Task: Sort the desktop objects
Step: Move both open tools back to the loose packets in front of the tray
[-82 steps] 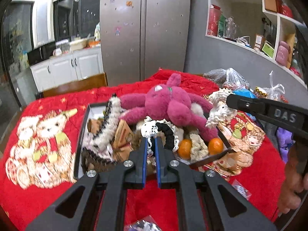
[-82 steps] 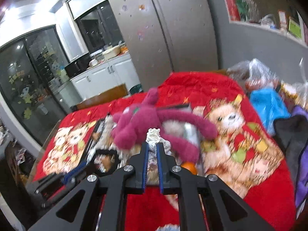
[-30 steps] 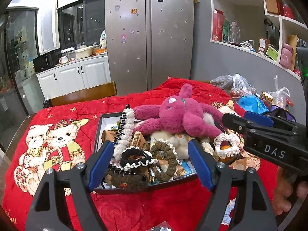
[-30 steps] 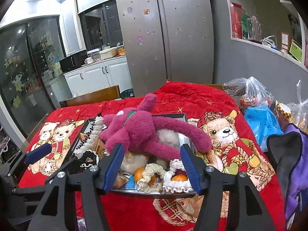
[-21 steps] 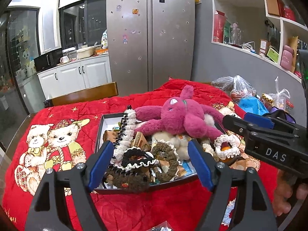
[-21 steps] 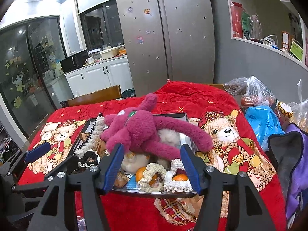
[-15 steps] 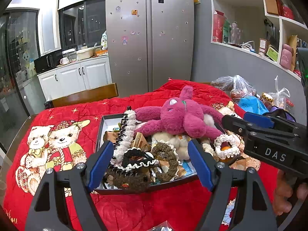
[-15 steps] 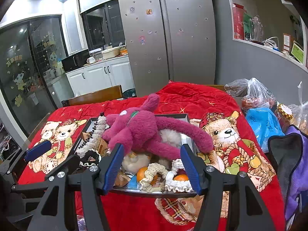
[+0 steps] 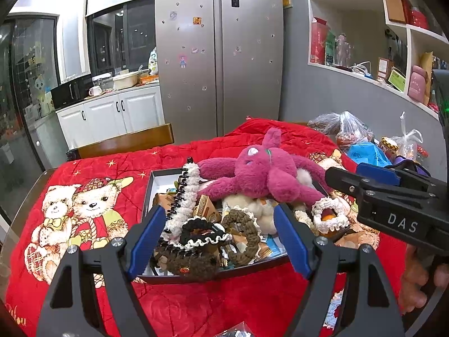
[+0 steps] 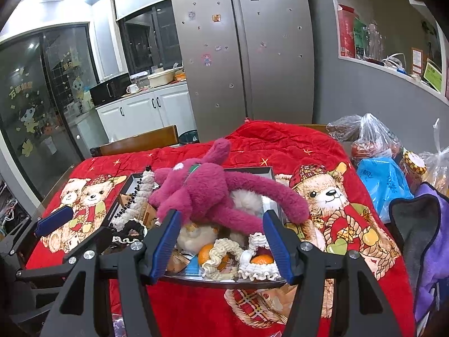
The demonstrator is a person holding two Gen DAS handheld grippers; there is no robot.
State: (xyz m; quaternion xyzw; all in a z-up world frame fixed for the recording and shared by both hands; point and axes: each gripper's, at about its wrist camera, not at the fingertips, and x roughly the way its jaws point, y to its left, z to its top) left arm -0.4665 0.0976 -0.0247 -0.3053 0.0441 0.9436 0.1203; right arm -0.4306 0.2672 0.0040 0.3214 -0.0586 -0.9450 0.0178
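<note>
A dark tray (image 9: 213, 276) (image 10: 252, 170) sits on the red blanket, heaped with objects. A magenta plush toy (image 9: 262, 172) (image 10: 202, 193) sprawls across its far half. Hair scrunchies lie in front: a black and white one (image 9: 204, 231), a brown one (image 9: 242, 233), cream ones (image 10: 224, 252). Small oranges (image 10: 206, 252) show under them. A long white beaded clip (image 9: 185, 196) lies along the tray's left side. My left gripper (image 9: 217, 240) hangs open over the tray's near edge, holding nothing. My right gripper (image 10: 221, 244) is open above the oranges, also with nothing in it.
Plastic bags (image 10: 373, 140), a blue pouch (image 10: 384, 182) and a purple and grey cloth (image 10: 421, 238) crowd the table's right side. A wooden chair back (image 9: 126, 141) stands behind the table. A hand (image 9: 415, 278) holds the right gripper's handle.
Both grippers were shut and close over the tray at first; they have opened and drawn back. Over the last second nothing has moved.
</note>
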